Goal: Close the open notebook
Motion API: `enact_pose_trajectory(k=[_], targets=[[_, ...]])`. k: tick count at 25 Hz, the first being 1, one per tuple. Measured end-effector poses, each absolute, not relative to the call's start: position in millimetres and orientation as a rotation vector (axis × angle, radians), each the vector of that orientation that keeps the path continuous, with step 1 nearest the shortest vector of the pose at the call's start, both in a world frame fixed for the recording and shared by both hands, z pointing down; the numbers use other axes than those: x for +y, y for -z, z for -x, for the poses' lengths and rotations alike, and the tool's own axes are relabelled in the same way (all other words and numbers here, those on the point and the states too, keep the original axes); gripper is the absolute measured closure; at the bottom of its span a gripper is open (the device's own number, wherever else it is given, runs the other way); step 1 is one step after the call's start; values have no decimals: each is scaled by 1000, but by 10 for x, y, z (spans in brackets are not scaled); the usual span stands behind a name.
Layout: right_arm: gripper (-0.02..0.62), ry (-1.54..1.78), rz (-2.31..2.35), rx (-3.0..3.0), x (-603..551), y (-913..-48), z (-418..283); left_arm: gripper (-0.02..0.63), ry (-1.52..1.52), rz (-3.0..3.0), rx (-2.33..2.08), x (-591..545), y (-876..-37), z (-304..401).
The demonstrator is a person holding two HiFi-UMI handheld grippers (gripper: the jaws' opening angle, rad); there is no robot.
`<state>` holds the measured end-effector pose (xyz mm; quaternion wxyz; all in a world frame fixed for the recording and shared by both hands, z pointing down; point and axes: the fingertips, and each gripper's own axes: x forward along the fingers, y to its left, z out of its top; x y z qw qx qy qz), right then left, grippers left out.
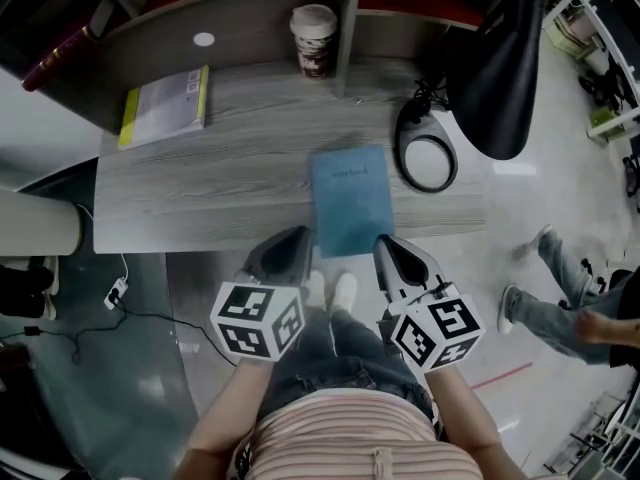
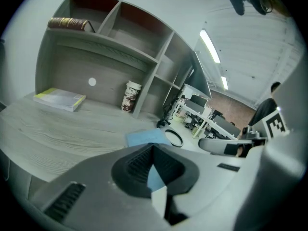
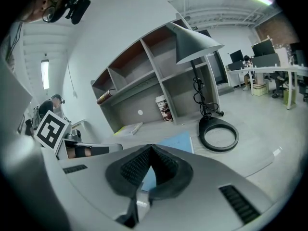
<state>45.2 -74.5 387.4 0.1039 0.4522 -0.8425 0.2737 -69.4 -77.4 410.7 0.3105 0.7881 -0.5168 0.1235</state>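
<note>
Head view: blue notebook [image 1: 350,200], cover already down flat on the desk [image 1: 200,183], lies just ahead of and between the left gripper [image 1: 293,238] and right gripper [image 1: 390,248], long axis running away from both, the right seemingly nearer; both grippers' jaws pressed together, empty.

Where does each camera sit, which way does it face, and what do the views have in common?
Head view: on the head, steeply down at the desk; left gripper, right gripper and torso show.
Left gripper view: along its closed jaws toward the shelves.
Right gripper view: along its closed jaws toward the lamp.
Shared: all show the blue notebook.
</note>
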Motion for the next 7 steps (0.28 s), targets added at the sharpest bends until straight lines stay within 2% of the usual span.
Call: enact_pose_trajectory(k=[7], targets=[[588, -803, -1331, -2492, -717, -3870, -453, 595, -316, -2057, -1378, -719, -4123, 769]])
